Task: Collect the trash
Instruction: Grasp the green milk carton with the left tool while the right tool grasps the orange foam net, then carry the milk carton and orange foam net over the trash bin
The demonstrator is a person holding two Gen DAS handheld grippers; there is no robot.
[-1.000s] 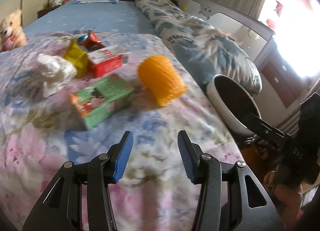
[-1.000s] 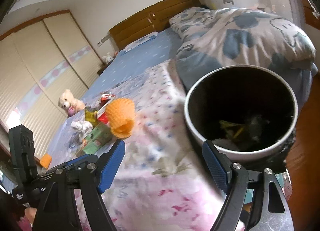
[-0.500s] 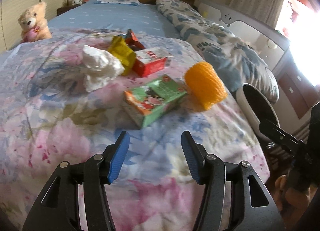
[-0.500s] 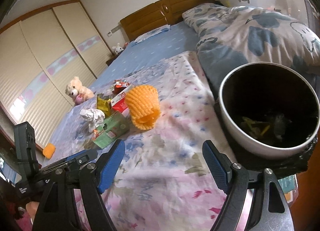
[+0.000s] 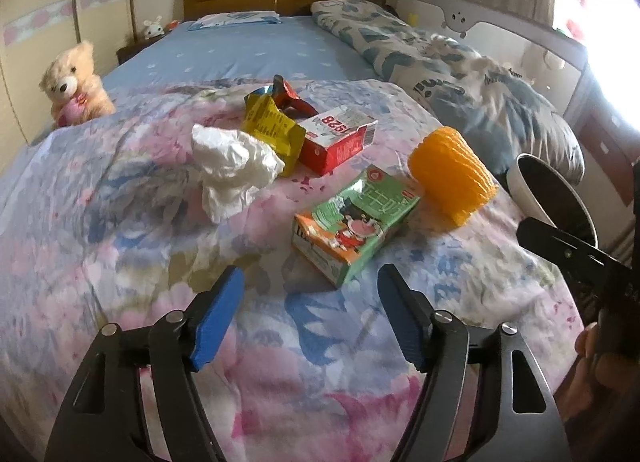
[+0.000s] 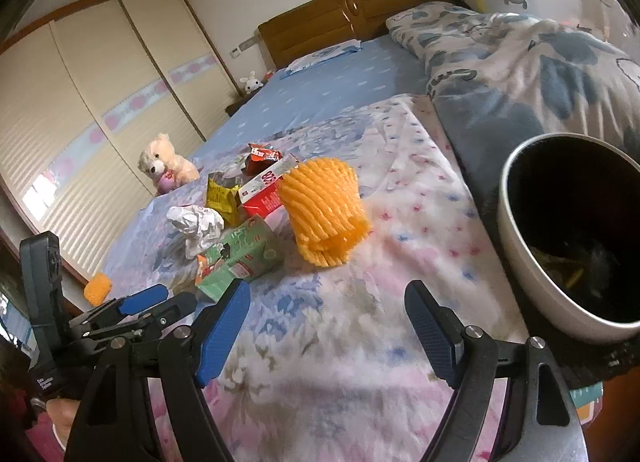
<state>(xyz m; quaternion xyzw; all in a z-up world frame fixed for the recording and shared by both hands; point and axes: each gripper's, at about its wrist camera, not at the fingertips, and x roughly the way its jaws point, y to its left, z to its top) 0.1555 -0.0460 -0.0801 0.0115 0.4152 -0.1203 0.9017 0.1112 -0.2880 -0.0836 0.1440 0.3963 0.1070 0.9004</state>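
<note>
A: What do we see of the left claw (image 5: 310,300)?

B: Its two blue-padded fingers (image 5: 216,320) stand well apart over the floral bedspread (image 5: 120,262), and they have just been opening wider. Nothing lies between them and they touch nothing. The green and orange carton (image 5: 352,221) lies on its side just beyond the fingertips, nearer the right finger.

A: And the right claw (image 6: 326,320)?

B: We see it spread wide too, empty, hanging above the bedspread near the bed's edge. The orange foam net sleeve (image 6: 324,213) stands ahead of it, well apart from the pads.

A: Where is the rest of the trash?

B: All on the bedspread, in one loose cluster. A crumpled white tissue (image 5: 232,169) sits left of the carton. Behind it we see a yellow wrapper (image 5: 272,123) touching a red and white box (image 5: 340,137), with a red wrapper (image 5: 288,95) at the back.

A: And the bin?

B: A round white bin with a dark inside (image 6: 568,229) stands beside the bed at the right, some scraps at its bottom. A teddy bear (image 5: 74,83) sits at the far left of the bed.
</note>
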